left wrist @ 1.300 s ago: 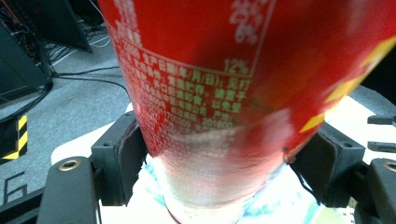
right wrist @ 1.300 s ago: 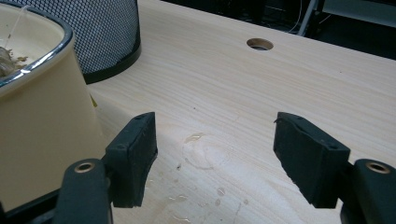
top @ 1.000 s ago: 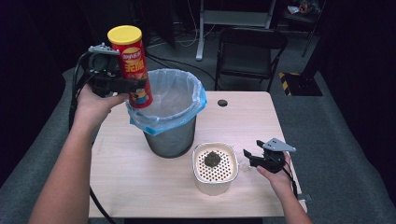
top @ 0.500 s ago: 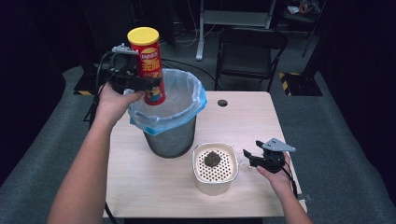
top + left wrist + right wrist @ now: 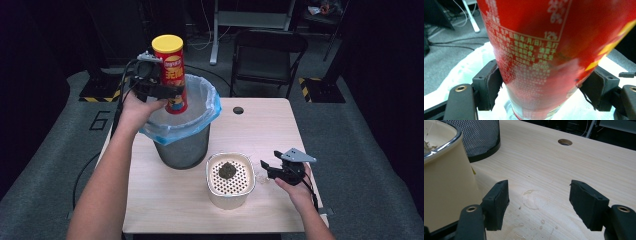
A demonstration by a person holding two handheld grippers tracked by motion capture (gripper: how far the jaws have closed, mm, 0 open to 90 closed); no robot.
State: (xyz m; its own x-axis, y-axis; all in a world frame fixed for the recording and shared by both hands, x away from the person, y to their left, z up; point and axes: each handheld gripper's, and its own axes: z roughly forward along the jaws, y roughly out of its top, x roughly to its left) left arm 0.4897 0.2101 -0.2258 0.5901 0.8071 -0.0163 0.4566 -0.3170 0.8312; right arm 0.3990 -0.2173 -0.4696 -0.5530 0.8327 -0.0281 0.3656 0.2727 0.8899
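A red crisp can (image 5: 172,75) with a yellow lid stands nearly upright, pinched low on its body by the left gripper (image 5: 161,90). In the high view the can sits at the 10 o'clock side of the bin's mouth, its base dipping just inside the rim while the lid rises well above it. The gripper meets the can from 9 o'clock. In the left gripper view the can (image 5: 541,50) rises from between the two black pads (image 5: 492,86), one pressed on each flank, with white liner below it.

The bin (image 5: 182,145) is a dark mesh cylinder lined with a pale bag whose blue edge folds over the rim. It stands on the wooden table (image 5: 260,135), toward the 9 o'clock half of the top. At the bin's 5 o'clock, close beside it, stands a cream strainer tub (image 5: 230,182) holding a dark clump of scraps (image 5: 227,171).

The right gripper (image 5: 270,167) rests just at the tub's 3 o'clock, held in a hand (image 5: 295,187) low over the table. Its jaws stand spread with nothing between them; they have just been closing a little. In the right gripper view the pads (image 5: 497,202) frame bare wood marked with a few wet drops (image 5: 531,201), the tub's wall (image 5: 446,185) lies at 9 o'clock and the bin's mesh base (image 5: 480,137) at 11 o'clock. A round cable hole (image 5: 238,110) lies in the table at the bin's 2 o'clock.
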